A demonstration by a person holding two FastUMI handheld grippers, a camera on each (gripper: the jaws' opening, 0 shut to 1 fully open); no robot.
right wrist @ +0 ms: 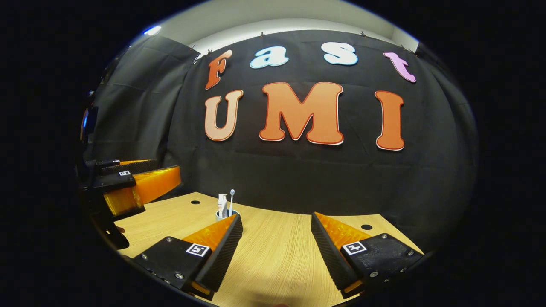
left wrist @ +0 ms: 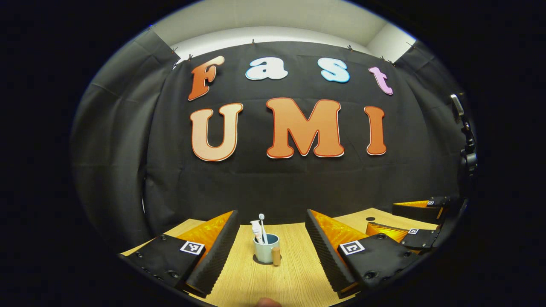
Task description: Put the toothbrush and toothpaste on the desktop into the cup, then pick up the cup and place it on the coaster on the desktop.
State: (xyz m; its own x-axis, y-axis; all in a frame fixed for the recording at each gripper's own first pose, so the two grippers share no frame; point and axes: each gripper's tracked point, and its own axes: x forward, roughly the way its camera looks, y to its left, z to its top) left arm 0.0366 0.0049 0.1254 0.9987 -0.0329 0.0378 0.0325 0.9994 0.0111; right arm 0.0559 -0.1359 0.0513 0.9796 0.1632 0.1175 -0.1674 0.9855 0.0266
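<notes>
A pale blue cup (left wrist: 264, 252) with a wooden handle (left wrist: 276, 256) stands upright on the wooden desktop (left wrist: 277, 281). A white toothbrush (left wrist: 262, 227) and a toothpaste tube (left wrist: 256, 231) stand in it. Under its base lies a dark round patch (left wrist: 255, 259); coaster or shadow, I cannot tell. My left gripper (left wrist: 271, 212) is open, the cup centred beyond its fingers and untouched. My right gripper (right wrist: 276, 215) is open over bare wood. In the right gripper view the cup (right wrist: 221, 215) is half hidden behind the left finger, with the toothbrush (right wrist: 231, 199) and tube (right wrist: 222, 204) above its rim.
The right gripper (left wrist: 381, 216) shows at the right of the left gripper view, low over the desk. The left gripper (right wrist: 166, 170) shows at the left edge of the right gripper view. Small round holes (right wrist: 366, 227) (right wrist: 196, 202) mark the desktop. Black cloth backs the desk.
</notes>
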